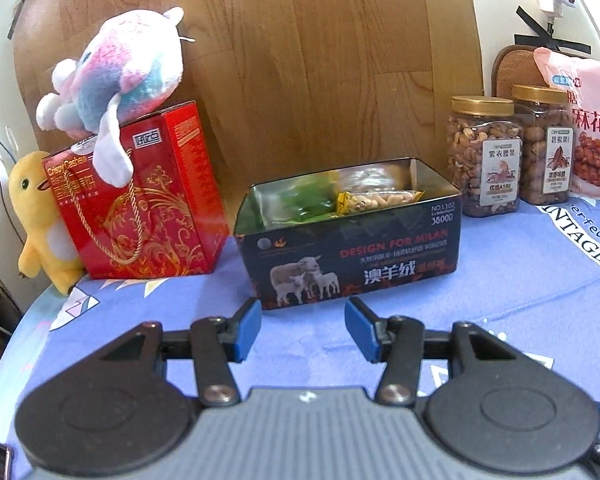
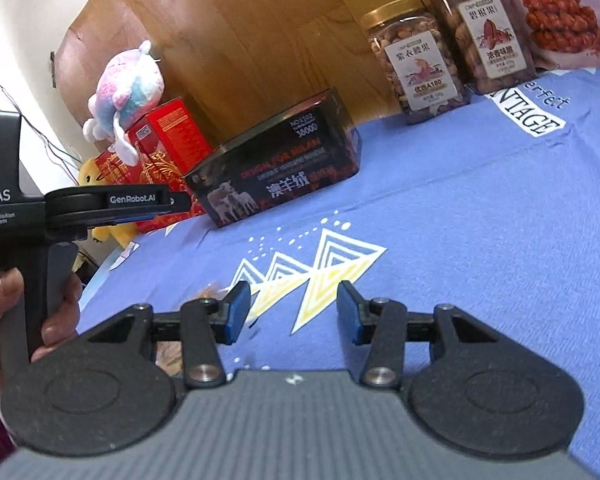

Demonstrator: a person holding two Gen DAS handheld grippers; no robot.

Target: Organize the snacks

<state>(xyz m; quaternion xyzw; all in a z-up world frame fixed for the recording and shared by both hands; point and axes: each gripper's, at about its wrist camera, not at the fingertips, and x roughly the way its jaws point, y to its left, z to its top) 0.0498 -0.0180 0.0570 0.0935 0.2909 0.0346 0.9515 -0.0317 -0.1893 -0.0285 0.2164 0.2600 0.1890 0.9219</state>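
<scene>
Wood-panel board leaned against a pale wall at the back; the table point(image 1: 520, 300) was covered with a blue printed cloth with white lettering and yellow-white triangle graphics.

Left gripper point(image 1: 302, 326) hovered low over the cloth just in front of the black tin box point(image 1: 352, 256), blue pads apart with nothing between them, released. Tin stood open, lidless, with sheep pictures and "DESIGN FOR MILAN" on the front wall. Inside it lay a green packet point(image 1: 306, 202) at left and a clear packet of pale snacks with a yellow end point(image 1: 380, 200) across the middle; more wrapped stuff behind, too blurred to tell.

Right gripper point(image 2: 288, 310) was over the bare cloth above the triangle print, well apart from the tin, pads parted and empty, also released. In the right wrist view a person's hand point(image 2: 32, 312) gripped the handle of the left unit at the left edge.

Left of the tin: a red gift box point(image 1: 148, 200) with a gold cord handle, a pink-blue plush toy point(image 1: 116, 92) sitting on top of it, a yellow plush point(image 1: 40, 216) leaning beside it at the table's edge. Right of the tin, near the wall: two gold-lidded nut jars point(image 1: 486, 156) side by side, touching or nearly so, and a pink snack bag point(image 1: 588, 132) upright just behind and right of them.
</scene>
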